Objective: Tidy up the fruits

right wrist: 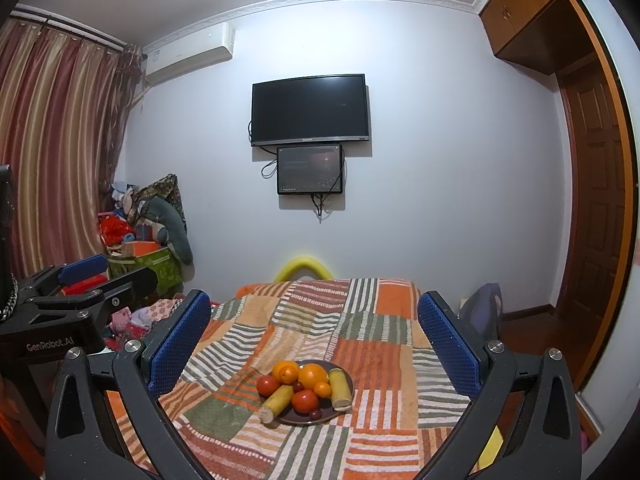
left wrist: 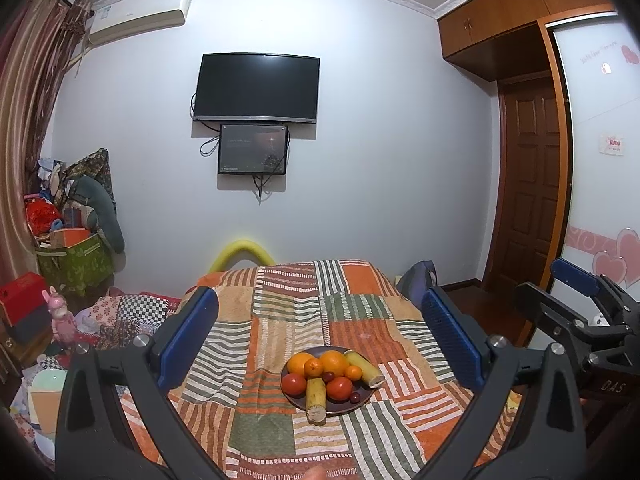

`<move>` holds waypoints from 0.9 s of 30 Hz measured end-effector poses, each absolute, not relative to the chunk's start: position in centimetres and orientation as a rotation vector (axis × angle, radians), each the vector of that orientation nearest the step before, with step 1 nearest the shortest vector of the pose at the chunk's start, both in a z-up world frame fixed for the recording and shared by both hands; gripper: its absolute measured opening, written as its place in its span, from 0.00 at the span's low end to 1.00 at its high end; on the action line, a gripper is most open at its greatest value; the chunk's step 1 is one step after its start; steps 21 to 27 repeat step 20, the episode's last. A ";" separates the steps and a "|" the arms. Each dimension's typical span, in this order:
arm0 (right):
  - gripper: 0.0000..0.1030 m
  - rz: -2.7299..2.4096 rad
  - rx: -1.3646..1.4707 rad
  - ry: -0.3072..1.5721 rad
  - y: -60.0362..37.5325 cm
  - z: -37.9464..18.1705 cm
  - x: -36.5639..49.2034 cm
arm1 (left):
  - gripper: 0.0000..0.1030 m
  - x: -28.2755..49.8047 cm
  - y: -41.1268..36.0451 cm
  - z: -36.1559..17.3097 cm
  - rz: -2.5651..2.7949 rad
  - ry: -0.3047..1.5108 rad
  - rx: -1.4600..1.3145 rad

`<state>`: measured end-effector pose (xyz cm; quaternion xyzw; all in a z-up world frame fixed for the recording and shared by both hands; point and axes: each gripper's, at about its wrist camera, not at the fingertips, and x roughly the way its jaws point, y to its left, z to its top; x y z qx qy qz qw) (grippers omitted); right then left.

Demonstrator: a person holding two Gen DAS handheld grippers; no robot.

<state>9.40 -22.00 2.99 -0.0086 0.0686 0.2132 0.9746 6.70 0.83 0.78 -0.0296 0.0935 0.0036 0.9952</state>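
A dark round plate [left wrist: 362,399] [right wrist: 347,377] sits on the patchwork blanket, piled with fruit: oranges [left wrist: 333,362] [right wrist: 312,376], red tomatoes [left wrist: 294,384] [right wrist: 305,401], two pieces of yellow corn [left wrist: 315,397] [right wrist: 276,400] and small dark grapes [left wrist: 355,397] [right wrist: 315,413]. My left gripper [left wrist: 320,336] is open and empty, held above and short of the plate. My right gripper [right wrist: 314,336] is open and empty, also hovering short of the plate. The right gripper also shows at the right edge of the left wrist view [left wrist: 580,304], and the left gripper at the left edge of the right wrist view [right wrist: 86,280].
The plate rests on a bed covered by an orange, green and striped patchwork blanket [left wrist: 280,320] [right wrist: 372,320]. A yellow foam arch [left wrist: 240,254] stands at the bed's far end. Clutter and boxes [left wrist: 72,240] fill the left corner; a wooden door [left wrist: 528,184] is at right.
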 end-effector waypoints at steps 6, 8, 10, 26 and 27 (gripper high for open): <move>1.00 0.428 -0.013 0.140 -22.0 3.0 9.5 | 1.00 7.0 0.8 0.6 -0.014 0.213 -0.071; 1.00 0.427 -0.013 0.141 -22.0 3.0 9.5 | 1.00 7.0 0.8 0.6 -0.014 0.217 -0.065; 1.00 0.428 -0.013 0.141 -22.0 2.9 9.5 | 1.00 7.0 0.7 0.6 -0.017 0.218 -0.061; 1.00 0.420 -0.008 0.149 -22.1 2.7 9.6 | 1.00 6.9 0.6 0.8 -0.022 0.217 -0.060; 1.00 0.420 -0.008 0.149 -22.1 2.7 9.6 | 1.00 6.9 0.6 0.8 -0.022 0.217 -0.060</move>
